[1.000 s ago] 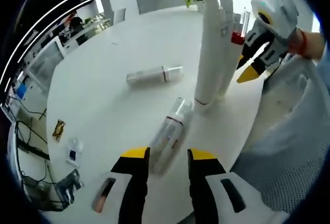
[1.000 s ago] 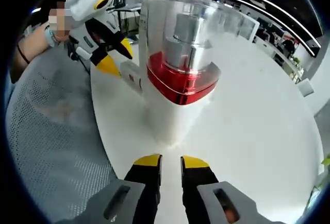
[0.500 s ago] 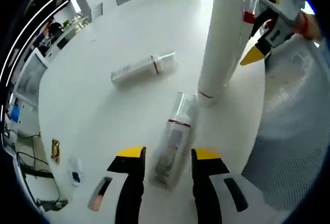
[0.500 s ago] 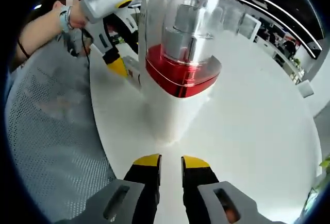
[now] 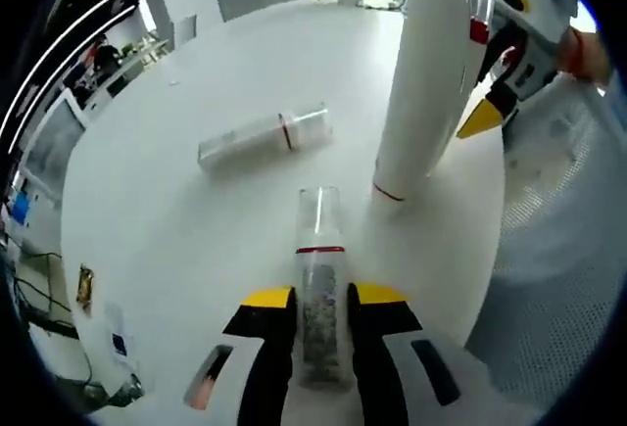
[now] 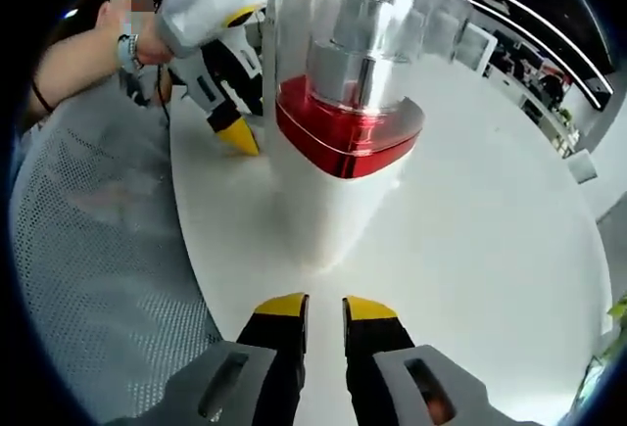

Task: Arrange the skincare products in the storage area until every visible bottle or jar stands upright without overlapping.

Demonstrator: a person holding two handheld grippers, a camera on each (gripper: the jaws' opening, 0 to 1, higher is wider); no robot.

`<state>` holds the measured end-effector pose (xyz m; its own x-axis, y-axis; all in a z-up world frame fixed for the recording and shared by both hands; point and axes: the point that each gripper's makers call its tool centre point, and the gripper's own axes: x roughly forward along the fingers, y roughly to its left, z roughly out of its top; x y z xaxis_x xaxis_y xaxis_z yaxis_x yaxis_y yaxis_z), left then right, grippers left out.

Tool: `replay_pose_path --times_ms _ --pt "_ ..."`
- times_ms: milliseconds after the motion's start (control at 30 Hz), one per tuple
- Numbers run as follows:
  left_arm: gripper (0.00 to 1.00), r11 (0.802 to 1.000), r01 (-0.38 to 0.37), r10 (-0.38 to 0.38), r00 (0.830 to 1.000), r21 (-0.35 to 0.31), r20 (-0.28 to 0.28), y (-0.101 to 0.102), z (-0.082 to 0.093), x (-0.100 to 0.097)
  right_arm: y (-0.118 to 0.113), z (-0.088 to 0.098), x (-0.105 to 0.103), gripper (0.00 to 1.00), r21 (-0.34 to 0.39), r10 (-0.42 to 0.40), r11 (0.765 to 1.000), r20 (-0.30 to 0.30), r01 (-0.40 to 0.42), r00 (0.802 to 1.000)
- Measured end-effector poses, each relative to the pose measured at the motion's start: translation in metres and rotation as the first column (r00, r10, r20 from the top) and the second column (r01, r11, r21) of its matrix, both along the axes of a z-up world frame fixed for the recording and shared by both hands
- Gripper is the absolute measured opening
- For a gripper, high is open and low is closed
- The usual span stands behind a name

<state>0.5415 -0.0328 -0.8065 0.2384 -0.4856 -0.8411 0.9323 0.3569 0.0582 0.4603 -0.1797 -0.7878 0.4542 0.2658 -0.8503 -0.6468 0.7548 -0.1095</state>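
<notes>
1. White tabletop (image 5: pixel 176 240), round and wide, is the whole playing field, with a grey mesh chair (image 6: pixel 88 250) tucked at its edge.
2. Biggest of the products is the tall white tube (image 5: pixel 423 64), standing on its cap near the table's edge: that one is done.
3. Right behind it, seen up close in the right gripper view, the red-collared pump bottle (image 6: pixel 343 103) under its clear cap is upright too, standing just beside the tube. Two up!
4. Farther across the table, the far clear bottle (image 5: pixel 263 137) with a thin red band lies flat on its side, untouched and well apart from the standing pair. Work left there.
5. The near clear bottle (image 5: pixel 318 289) also lies flat, pointing away, and the left gripper (image 5: pixel 321 299) has its yellow-tipped jaws pressed on either side of it; this looks like a grip for tipping it upright.
6. The right gripper (image 6: pixel 322 308) hangs before the pump bottle, jaws nearly together, holding nothing.
7. My tally: two standing, two to go.
</notes>
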Motion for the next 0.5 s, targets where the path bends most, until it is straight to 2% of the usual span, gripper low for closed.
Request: replay_pose_path --times_ms 133,267,367,500 --pt "0.23 1.000 -0.029 0.030 0.999 0.007 -0.013 0.000 0.000 -0.001 -0.001 -0.001 -0.001 0.08 0.005 -0.005 1.000 -0.010 0.005 1.000" --pt "0.23 0.996 -0.050 0.053 0.998 0.071 -0.037 0.009 -0.001 -0.006 -0.001 -0.003 -0.008 0.07 0.016 0.000 1.000 -0.045 0.001 0.999" --pt "0.23 0.997 -0.058 0.061 0.997 0.058 -0.054 0.012 0.006 -0.013 0.003 -0.003 -0.011 0.04 0.040 0.015 0.999 -0.055 -0.012 0.998" --pt "0.23 0.995 -0.089 0.092 0.994 0.048 -0.057 0.015 0.012 -0.014 0.007 0.000 -0.011 0.06 0.055 0.022 0.998 -0.050 -0.020 0.998"
